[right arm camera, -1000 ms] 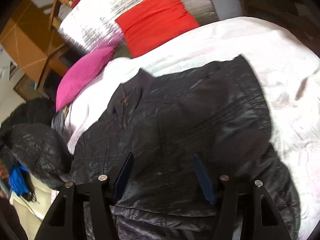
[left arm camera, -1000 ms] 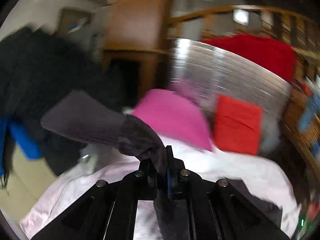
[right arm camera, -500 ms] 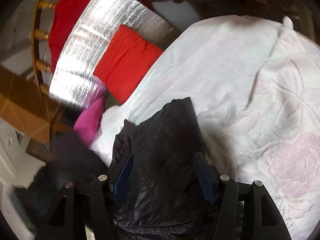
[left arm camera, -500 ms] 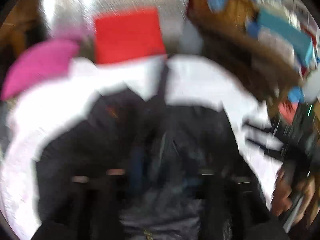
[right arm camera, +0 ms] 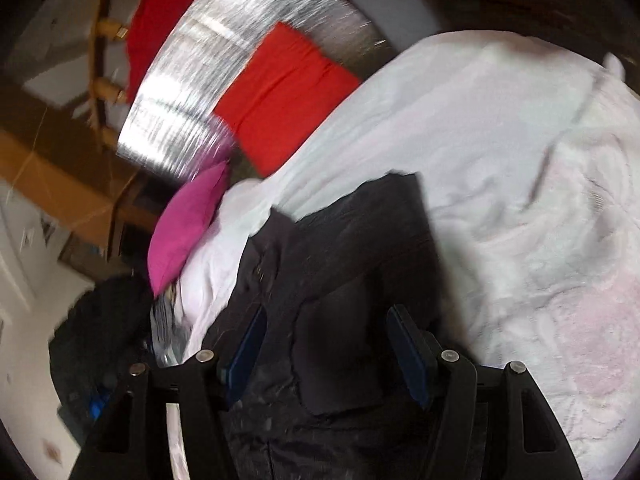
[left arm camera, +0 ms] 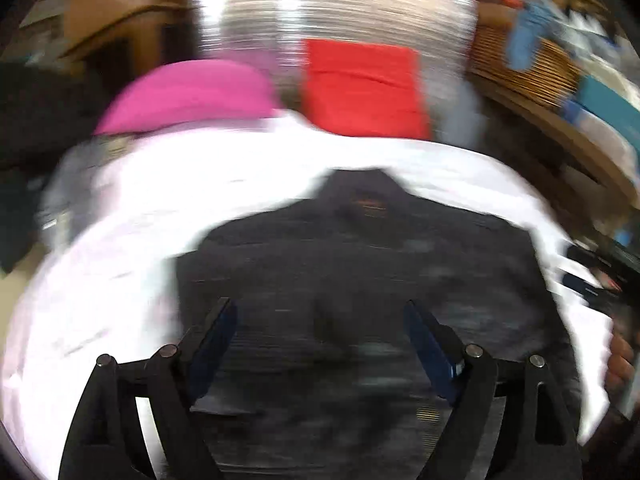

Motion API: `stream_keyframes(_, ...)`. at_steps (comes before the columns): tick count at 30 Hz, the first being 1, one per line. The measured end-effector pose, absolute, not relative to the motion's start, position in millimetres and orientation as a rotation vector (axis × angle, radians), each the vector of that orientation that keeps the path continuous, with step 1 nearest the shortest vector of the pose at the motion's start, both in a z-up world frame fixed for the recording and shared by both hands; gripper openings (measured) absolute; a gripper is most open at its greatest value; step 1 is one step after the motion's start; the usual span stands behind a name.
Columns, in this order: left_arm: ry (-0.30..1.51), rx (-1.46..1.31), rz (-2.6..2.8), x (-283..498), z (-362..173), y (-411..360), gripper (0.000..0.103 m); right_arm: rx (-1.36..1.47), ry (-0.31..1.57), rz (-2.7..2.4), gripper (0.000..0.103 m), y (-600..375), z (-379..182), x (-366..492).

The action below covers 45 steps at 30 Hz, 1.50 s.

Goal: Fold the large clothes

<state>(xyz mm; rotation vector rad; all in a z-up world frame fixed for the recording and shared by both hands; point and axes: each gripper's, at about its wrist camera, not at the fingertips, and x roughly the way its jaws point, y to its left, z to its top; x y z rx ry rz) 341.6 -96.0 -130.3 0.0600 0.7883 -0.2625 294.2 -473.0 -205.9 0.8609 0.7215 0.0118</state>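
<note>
A dark jacket (left arm camera: 360, 280) lies spread on a bed covered by a white sheet (left arm camera: 120, 260), collar toward the head of the bed. From the left wrist view (blurred by motion) the jacket fills the middle of the sheet, its collar pointing at the pillows. The left gripper (left arm camera: 320, 340) hangs over the lower part of the jacket with its jaws spread wide and nothing between them; the blue pads (left arm camera: 428, 344) stand well apart. At the right edge of that view part of a hand (left arm camera: 620, 360) shows near the sheet's edge.

From the right wrist view the jacket runs from the near edge of the bed up toward the middle, one squared corner of it reaching farthest onto the sheet. The right gripper (right arm camera: 324, 344) is over the jacket, jaws released, the fabric showing between the fingers (right arm camera: 408, 348) without being pinched. Whether the fingertips touch the cloth cannot be told.

At the head of the bed a pink pillow (right arm camera: 188, 224) lies at the sheet's left corner and a red pillow (right arm camera: 280, 96) just beside it, both against a shiny silver panel (right arm camera: 200, 72). Red cloth (right arm camera: 160, 8) hangs over the wooden rail (right arm camera: 100, 32) behind the panel. Off the bed's left side sits a dark heap (right arm camera: 104, 344) of more clothing (details unclear).
</note>
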Motion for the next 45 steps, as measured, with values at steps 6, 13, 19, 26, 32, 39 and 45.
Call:
stream_keyframes(6,0.811,-0.011,-0.097,361,-169,-45,0.08,0.68,0.838,-0.102,0.065,-439,-218,317)
stream_keyframes(13,0.87,0.151,-0.138,358,-217,-82,0.067,0.499,0.909,-0.148,0.036,-406,-232,333)
stream_keyframes(19,0.882,0.18,-0.205,357,-220,-92,0.067,0.378,0.75,-0.166,0.016,-387,-201,320)
stream_keyframes(26,0.893,0.151,-0.259,357,-212,-74,0.069,0.557,0.792,-0.27,0.014,-438,-219,324)
stream_keyframes(32,0.738,0.068,-0.268,346,-177,-53,0.082,0.747,0.692,-0.125,0.043,-465,-200,311)
stream_keyframes(39,0.815,0.155,-0.177,362,-200,-56,0.082,0.448,0.597,-0.059,0.082,-398,-172,315)
stream_keyframes(45,0.918,0.29,-0.165,367,-231,-74,0.083,0.182,0.873,-0.016,0.052,-331,-222,361)
